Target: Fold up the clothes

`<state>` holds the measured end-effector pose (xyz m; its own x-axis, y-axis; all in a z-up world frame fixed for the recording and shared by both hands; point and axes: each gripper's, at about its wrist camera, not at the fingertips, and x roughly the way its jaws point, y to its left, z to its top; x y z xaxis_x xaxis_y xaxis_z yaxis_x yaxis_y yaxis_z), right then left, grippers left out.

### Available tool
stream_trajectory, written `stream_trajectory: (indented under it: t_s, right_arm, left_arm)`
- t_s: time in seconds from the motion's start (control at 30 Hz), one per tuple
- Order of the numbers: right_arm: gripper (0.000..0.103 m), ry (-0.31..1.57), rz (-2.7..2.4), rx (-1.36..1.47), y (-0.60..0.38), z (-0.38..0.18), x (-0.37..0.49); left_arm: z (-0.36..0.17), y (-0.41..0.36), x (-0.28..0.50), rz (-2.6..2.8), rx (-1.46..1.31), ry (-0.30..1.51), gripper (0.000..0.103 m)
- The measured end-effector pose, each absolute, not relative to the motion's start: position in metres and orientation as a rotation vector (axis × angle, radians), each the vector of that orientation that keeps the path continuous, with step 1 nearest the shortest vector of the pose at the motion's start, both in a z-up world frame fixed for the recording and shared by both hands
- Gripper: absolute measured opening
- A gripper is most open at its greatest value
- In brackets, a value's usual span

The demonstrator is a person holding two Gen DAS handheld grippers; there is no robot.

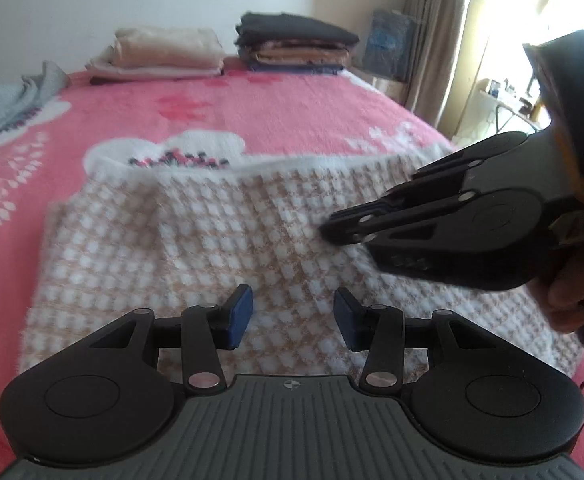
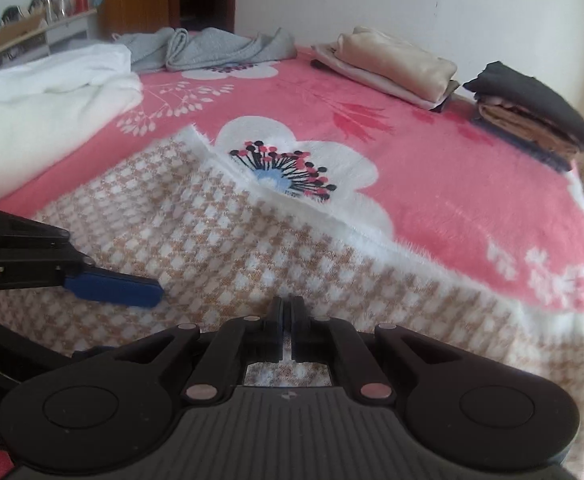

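Checked tan-and-white garment, fuzzy and partly doubled over, lies on the near part of a pink flowered bed. Left hand-held gripper hovers just above its near middle, blue pads spread apart, holding nothing. Right hand-held gripper has its fingers pressed together over the garment's right side; whether cloth is pinched between them cannot be told. Fabric looks soft, light and limp, likely to sag and cling, so its white-fringed far edge or a corner seems the surest hold. Folded stacks sit far back.
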<state>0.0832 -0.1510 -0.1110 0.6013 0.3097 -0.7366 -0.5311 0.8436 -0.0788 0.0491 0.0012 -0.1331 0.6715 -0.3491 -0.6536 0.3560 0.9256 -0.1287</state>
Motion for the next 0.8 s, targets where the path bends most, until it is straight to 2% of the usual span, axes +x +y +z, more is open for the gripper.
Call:
stream_trajectory:
  t_s: [0.17,0.33,0.57,0.63,0.7,0.8]
  right_arm:
    - [0.002,0.685,0.592,-0.232,-0.163,-0.072,0.046]
    - [0.0,0.759,0.583,-0.377,-0.163,-0.136,0.044]
    - [0.003,0.747,0.558,-0.312,-0.164,-0.106,0.043]
    - [0.003,0.748,0.55,-0.303,-0.163,-0.1,0.043]
    - [0.003,0.828,0.531,-0.326,-0.162,-0.124,0.052]
    - [0.003,0.812,0.528,-0.286,-0.16,-0.114,0.058]
  left_arm:
    - [-0.137,0.013,0.053,-0.364,-0.028,0.755,0.045]
    - [-0.14,0.012,0.054,-0.355,-0.021,0.769,0.046]
    - [-0.14,0.011,0.054,-0.357,-0.014,0.77,0.046]
    - [-0.141,0.009,0.055,-0.354,-0.014,0.775,0.05]
    - [-0.142,0.007,0.055,-0.347,-0.009,0.781,0.05]
    - [-0.14,0.006,0.054,-0.35,0.003,0.777,0.05]
